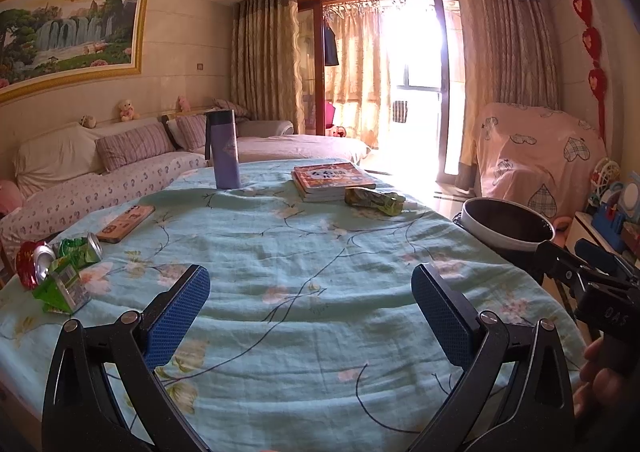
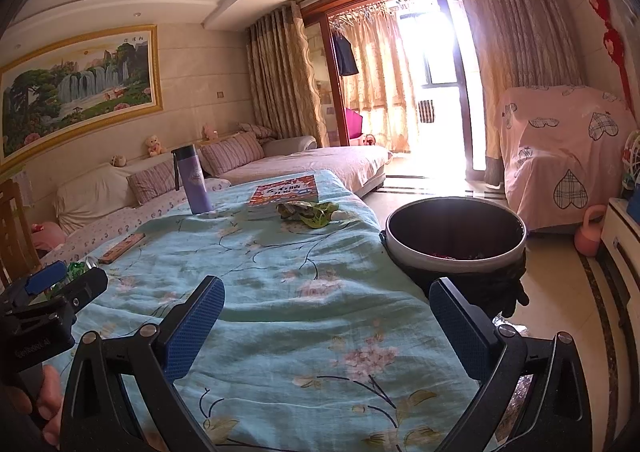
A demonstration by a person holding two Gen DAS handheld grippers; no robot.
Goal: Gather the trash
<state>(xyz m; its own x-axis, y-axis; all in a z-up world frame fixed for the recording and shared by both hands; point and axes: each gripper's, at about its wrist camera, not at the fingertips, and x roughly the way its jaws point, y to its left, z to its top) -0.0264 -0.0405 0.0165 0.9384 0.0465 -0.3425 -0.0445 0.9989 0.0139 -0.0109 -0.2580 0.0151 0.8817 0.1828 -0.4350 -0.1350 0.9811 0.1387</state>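
The round trash bin (image 2: pixel 456 248) is standing just beside the counter's (image 1: pixel 320 284) right edge. Both the left hand-held gripper (image 1: pixel 311 312) and right hand-held gripper (image 2: pixel 327 328) are hovering spread wide and empty. Crushed cans and a green carton (image 1: pixel 56 272) are lying at the left edge, a crumpled wrapper (image 1: pixel 374 201) beside the books (image 1: pixel 332 180); all are probably feeling light and crushable, best pinched across flattened middles.

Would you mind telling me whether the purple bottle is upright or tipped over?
Upright: the purple bottle stands on its base on the tablecloth, dark cap on top.

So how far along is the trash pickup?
Some scraps already lie in the bin. Nothing is in hand: left gripper and right gripper are both open over the tablecloth. Still left: crushed cans, green carton, green wrapper.
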